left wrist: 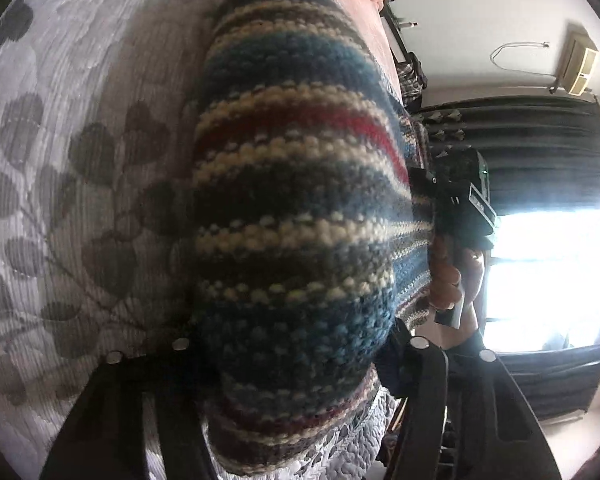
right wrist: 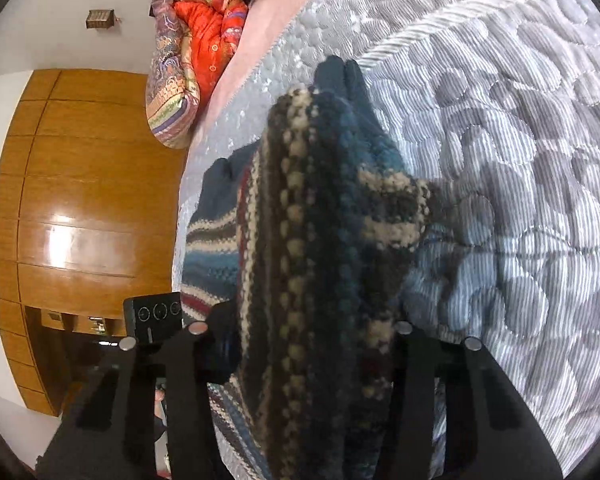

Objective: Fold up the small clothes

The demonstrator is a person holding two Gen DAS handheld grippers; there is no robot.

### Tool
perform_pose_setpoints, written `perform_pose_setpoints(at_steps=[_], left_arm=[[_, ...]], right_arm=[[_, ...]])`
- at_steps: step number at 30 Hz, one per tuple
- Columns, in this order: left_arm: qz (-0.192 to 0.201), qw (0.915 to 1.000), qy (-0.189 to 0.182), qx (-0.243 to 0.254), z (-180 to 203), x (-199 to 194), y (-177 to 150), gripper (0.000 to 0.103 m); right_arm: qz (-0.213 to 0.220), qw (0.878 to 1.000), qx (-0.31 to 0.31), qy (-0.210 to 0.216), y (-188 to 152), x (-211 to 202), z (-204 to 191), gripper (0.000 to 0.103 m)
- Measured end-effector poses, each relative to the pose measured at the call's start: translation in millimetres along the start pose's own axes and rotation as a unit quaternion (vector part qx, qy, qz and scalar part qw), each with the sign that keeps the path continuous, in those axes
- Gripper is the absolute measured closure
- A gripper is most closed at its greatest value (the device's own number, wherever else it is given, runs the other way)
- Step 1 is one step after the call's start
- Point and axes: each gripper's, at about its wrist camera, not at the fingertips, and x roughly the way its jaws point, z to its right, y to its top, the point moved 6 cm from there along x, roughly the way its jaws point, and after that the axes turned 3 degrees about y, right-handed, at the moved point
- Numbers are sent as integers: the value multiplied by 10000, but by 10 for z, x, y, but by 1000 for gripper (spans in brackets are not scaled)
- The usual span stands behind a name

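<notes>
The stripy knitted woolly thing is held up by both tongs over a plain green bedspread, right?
Not quite. The striped knitted garment is gripped by both the left tongs and right tongs, but the quilted bedspread is grey-white with a leaf pattern, as the left wrist view shows.

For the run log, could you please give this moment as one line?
stage: mid-fold | left tongs: shut on striped knit garment | right tongs: shut on same garment | garment: held over grey quilted bedspread

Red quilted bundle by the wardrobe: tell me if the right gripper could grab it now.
Probably not: the right gripper is shut on the striped knit garment, which fills its jaws, and the red bundle lies apart at the bed's edge.
</notes>
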Motion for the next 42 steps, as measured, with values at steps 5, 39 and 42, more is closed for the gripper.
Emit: perform_pose_setpoints(at_steps=[5, 39, 42], left_arm=[[44, 9998, 103, 190, 176, -95, -26, 54], [686, 9883, 1280, -459, -944, -2022, -1672, 25], [1530, 9745, 1632, -150, -769, -2493, -1732, 25]], right_arm=[[168, 9998, -16, -64, -67, -100, -103, 61], [-180, 9970, -116, -744, -1826, 969, -1133, 27], [260, 9938, -444, -988, -1897, 660, -1312, 37]])
